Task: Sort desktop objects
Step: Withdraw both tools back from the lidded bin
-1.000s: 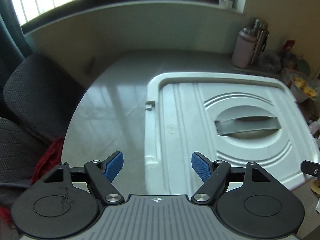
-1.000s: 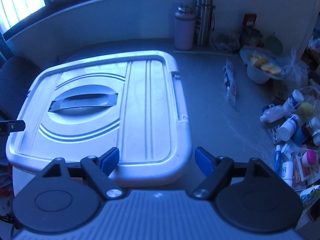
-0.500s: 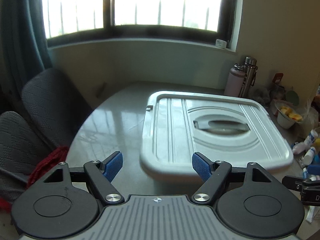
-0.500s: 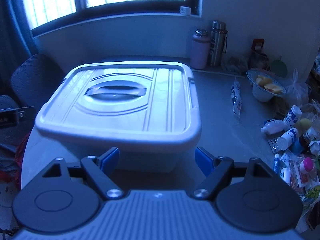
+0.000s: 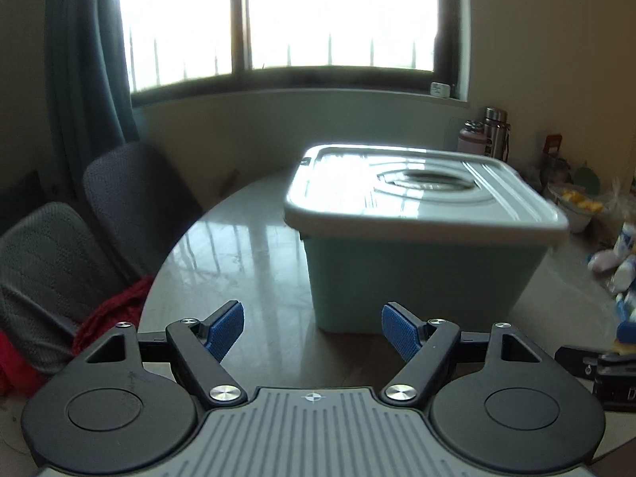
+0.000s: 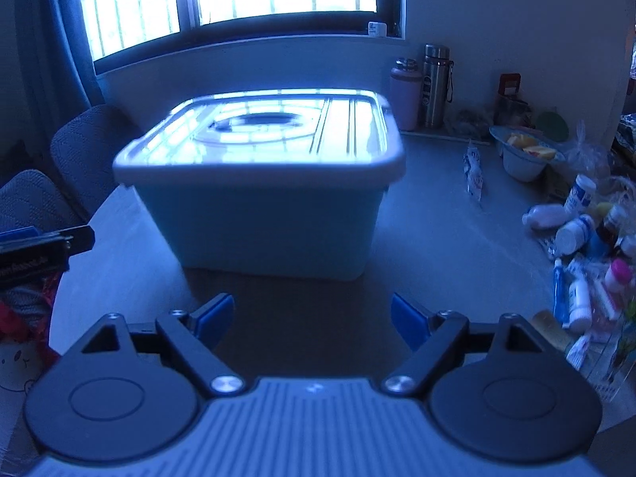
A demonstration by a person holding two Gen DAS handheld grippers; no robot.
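Note:
A pale green storage box (image 5: pixel 417 274) with a white lid (image 5: pixel 417 194) shut on it stands on the round table (image 5: pixel 238 246); it also shows in the right wrist view (image 6: pixel 262 222). My left gripper (image 5: pixel 313 330) is open and empty, low in front of the box's left corner. My right gripper (image 6: pixel 313 318) is open and empty, just in front of the box. A heap of small bottles and tubes (image 6: pixel 584 246) lies at the right of the table.
Two flasks (image 6: pixel 421 87) stand by the back wall. A bowl of food (image 6: pixel 522 155) and a small packet (image 6: pixel 475 175) lie at the right. Two grey chairs (image 5: pixel 79 238) with red cloth (image 5: pixel 115 318) stand at the left.
Both grippers have dropped and pulled back from above the lid to table height in front of the box. Both stay open.

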